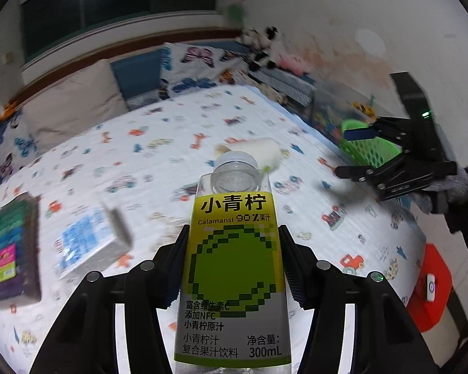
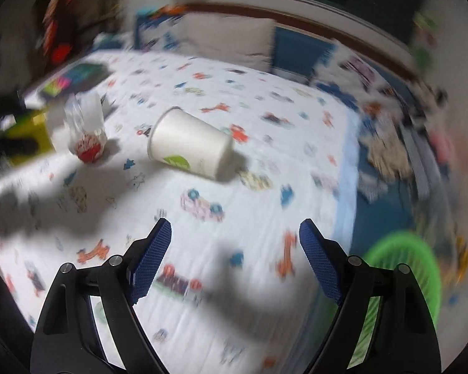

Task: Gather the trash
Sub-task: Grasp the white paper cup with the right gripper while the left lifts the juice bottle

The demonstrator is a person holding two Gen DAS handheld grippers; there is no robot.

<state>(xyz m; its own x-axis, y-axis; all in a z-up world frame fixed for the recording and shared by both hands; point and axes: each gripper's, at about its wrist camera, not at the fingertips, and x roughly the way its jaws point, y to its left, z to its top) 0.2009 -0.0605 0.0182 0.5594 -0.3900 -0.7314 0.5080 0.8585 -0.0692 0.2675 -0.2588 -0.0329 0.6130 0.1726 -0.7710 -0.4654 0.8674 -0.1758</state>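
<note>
While the left gripper (image 1: 234, 258) clamps its two fingers against the sides of a clear juice bottle (image 1: 232, 268), the bottle stands upright above the bed (image 1: 171, 143), its neck open at the top and its body see-through above and below a yellow-green wrap. That label reads "小青柠", "Calamansi 90%", "小青柠汁" and "300mL", with a pixelated green lime printed in the middle. Just past the bottle's neck a white paper cup (image 2: 188, 145) lies on its side on the sheet, a green mark on its wall, its mouth turned toward a small crumpled clear wrapper (image 2: 85, 134) with red and white at its base, which sits near the cup. To the bottle's left a white and blue packet (image 1: 90, 243) lies flat, and farther left a pack of coloured sponges (image 1: 9, 249) rests at the bed's edge. To the bottle's right the right gripper (image 2: 235, 255) hangs over the sheet with its blue-padded fingers spread apart and nothing between them; beside it, off the bed's edge, stands a green mesh basket (image 1: 371, 149). Lower on that side a red stool (image 1: 433, 286) carries a small white device. Beyond the cup, pillows (image 1: 75, 106) with butterfly prints and plush toys (image 1: 265, 46) line the headboard under a dark window (image 1: 118, 3).
</note>
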